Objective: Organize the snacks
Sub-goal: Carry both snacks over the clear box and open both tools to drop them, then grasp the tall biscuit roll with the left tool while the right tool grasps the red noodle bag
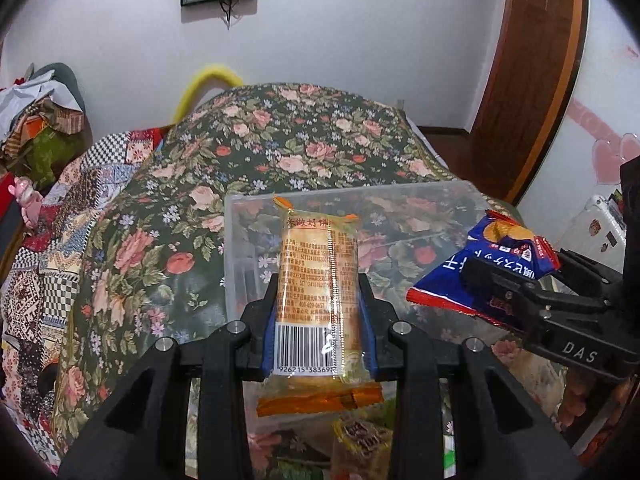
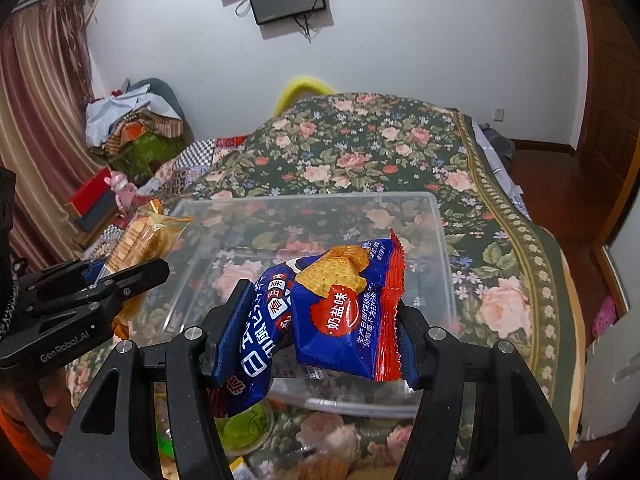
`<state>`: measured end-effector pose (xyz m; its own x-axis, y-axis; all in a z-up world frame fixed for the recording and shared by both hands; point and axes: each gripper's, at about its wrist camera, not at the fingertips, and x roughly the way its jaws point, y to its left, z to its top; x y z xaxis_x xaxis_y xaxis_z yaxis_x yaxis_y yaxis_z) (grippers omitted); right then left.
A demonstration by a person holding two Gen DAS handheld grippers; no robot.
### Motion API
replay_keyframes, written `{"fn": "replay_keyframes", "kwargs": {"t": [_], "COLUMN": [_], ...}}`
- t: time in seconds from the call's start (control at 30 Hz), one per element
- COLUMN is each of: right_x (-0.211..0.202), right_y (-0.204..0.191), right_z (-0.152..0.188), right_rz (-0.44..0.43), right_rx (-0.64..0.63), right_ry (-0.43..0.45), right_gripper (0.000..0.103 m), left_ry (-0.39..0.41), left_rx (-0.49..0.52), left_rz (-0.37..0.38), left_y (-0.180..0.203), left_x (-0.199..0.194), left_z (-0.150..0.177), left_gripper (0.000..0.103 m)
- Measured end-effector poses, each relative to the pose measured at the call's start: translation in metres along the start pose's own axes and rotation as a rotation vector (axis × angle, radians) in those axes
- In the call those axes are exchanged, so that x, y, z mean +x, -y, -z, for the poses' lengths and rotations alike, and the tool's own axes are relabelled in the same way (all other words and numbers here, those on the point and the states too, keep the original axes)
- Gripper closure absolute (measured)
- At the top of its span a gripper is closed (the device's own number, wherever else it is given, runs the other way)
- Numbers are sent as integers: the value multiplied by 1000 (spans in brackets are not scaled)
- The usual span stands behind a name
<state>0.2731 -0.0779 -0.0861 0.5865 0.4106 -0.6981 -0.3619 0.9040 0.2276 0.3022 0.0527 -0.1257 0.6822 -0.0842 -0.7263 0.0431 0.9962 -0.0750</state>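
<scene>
Left gripper (image 1: 318, 304), right gripper (image 2: 316, 324): jaws clamped, angled down.

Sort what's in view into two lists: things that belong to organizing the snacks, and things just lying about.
Part of the job:
- orange biscuit packet, held in the left tool
- blue cracker packet, held in the right tool
- clear plastic bin
- loose yellow snack packet below

Lying about:
- floral bedspread
- pile of clothes
- wall screen
- pink toy

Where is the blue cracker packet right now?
The blue cracker packet is clamped in the right gripper, held above the clear plastic bin on the floral cloth; in the left wrist view it sits right of the orange biscuit pack.
</scene>
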Motion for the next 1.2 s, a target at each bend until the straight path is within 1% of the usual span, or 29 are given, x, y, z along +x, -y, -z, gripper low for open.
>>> {"fn": "replay_keyframes", "kwargs": {"t": [0.13, 0.3, 0.4, 0.47, 0.5, 0.57, 0.6, 0.63, 0.67, 0.8, 0.9, 0.97, 1.03, 1.2], "right_x": [12, 22, 22, 16, 15, 7, 4, -1, -6, -30, -57, -71, -88, -116], "right_y": [2, -1, 0, 2, 3, 3, 2, 2, 1, -3, -7, -8, -9, -10], "right_z": [0, 2, 3, 3, 2, 0, 0, -1, -1, -2, 0, 3, 8, 27], "right_rz": [23, 25, 24, 2, -7, -8, -7, -7, -6, -2, 13, 29, 31, 42], "right_rx": [-1, -23, -22, 0, 7, 10, 7, 3, 0, -21, -43, -55, -58, -55], "right_ry": [-23, -64, -69, -63, -60, -47, -44, -39, -33, -2, 37, 48, 66, 76], "right_gripper": [45, 44, 42, 37, 32, 30, 30, 30, 30, 30, 30, 29, 28, 27], "left_ry": [-37, -63, -81, -82, -82, -75, -74, -71, -62, -32, -5, 16, 38, 60], "left_rx": [-8, 1, 10, 13, 14, 7, 1, -6, -15, -25, -16, -3, 6, 9], "left_rz": [6, 8, 20, 26, 23, 18, 17, 15, 10, 5, -4, -15, -21, -23], "left_y": [-1, 2, 5, 6, 6, 5, 5, 3, 2, 1, 2, 5, 7, 10], "left_x": [14, 21, 22, 20, 19, 14, 11, 8, 3, -18, -41, -58, -77, -112], "left_z": [0, 3, 5, 4, 4, 3, 3, 2, 1, 0, 4, 9, 19, 45], "left_gripper": [70, 70, 69, 67, 66, 62, 56, 46, 43, 42, 42, 41, 36, 34]}}
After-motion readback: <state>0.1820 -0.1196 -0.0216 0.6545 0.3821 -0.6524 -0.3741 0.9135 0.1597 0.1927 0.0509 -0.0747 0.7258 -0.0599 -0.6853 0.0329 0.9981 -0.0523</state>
